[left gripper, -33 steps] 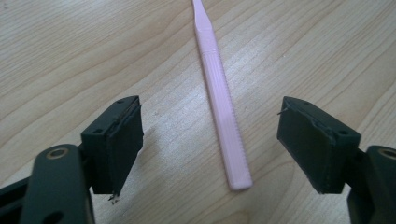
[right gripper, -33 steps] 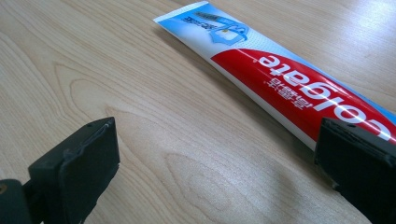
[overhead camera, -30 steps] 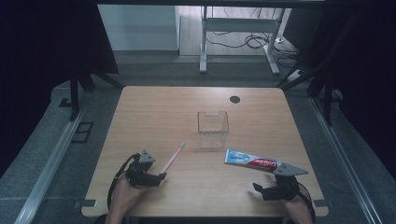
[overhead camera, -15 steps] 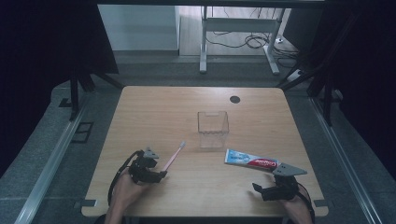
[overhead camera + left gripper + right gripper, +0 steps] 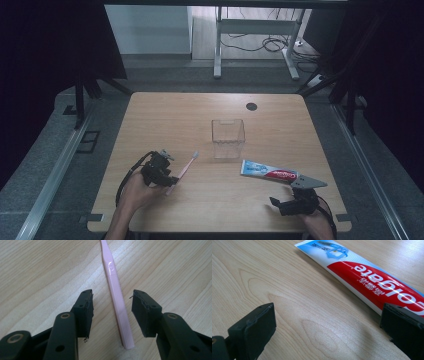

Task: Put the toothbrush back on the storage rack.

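- Left gripper (image 5: 170,181) — we found it at about 7 o'clock on the table (image 5: 165,115), with its jaws set either side of the pink toothbrush (image 5: 183,171). They had just been closing, but in the left gripper view a gap showed on both sides of the handle, so the grip was not yet made.
- Pink toothbrush (image 5: 116,295) — it lay flat on the wood, its bristle end pointing toward 1 o'clock and its handle end between the jaws.
- Right gripper (image 5: 287,205) — we saw it at about 5 o'clock, jaws spread wide and empty.
- Toothpaste tube (image 5: 270,172) — it lay flat just beyond the right gripper, untouched; one jaw stood just beside it.
- Clear container (image 5: 228,138) — it stood upright near the table's centre, between toothbrush and tube.
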`<state>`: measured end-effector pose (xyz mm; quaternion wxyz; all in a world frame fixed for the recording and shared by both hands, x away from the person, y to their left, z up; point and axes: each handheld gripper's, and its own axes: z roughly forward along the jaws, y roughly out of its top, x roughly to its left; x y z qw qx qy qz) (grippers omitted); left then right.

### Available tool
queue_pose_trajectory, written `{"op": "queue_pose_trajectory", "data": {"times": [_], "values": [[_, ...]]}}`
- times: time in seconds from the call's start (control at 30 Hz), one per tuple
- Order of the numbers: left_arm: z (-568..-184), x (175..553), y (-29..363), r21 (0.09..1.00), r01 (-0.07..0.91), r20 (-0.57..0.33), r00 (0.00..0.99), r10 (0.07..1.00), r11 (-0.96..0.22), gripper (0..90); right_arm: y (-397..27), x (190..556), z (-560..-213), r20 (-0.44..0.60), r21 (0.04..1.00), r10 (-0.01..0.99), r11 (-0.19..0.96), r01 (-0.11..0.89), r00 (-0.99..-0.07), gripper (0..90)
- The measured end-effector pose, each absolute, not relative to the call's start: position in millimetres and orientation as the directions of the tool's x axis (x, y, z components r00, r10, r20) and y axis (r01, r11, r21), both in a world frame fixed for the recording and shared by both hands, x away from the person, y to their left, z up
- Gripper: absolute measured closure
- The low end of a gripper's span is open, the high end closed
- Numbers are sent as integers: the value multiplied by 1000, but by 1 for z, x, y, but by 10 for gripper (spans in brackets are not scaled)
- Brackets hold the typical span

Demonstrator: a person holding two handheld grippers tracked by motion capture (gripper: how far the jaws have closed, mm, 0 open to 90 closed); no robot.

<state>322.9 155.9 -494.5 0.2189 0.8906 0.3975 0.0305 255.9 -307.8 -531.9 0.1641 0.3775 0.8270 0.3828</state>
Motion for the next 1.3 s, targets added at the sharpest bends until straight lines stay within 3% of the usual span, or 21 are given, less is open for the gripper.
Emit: {"op": "queue_pose_trajectory", "data": {"times": [0.3,0.5,1.0,1.3], "values": [[-492,348,131,282,690,-86,711,698,-667,596,-307,256,-533,17,753,748,427,501,-663,13],[-493,357,123,252,700,-87,704,705,-668,621,-307,256,-532,18,753,747,428,500,-665,13],[-502,365,107,212,719,-75,687,723,-662,776,-308,256,-532,17,757,746,426,496,-666,15],[-499,364,111,241,722,-81,680,728,-648,787,-308,256,-532,17,756,746,426,497,-665,16]]}}
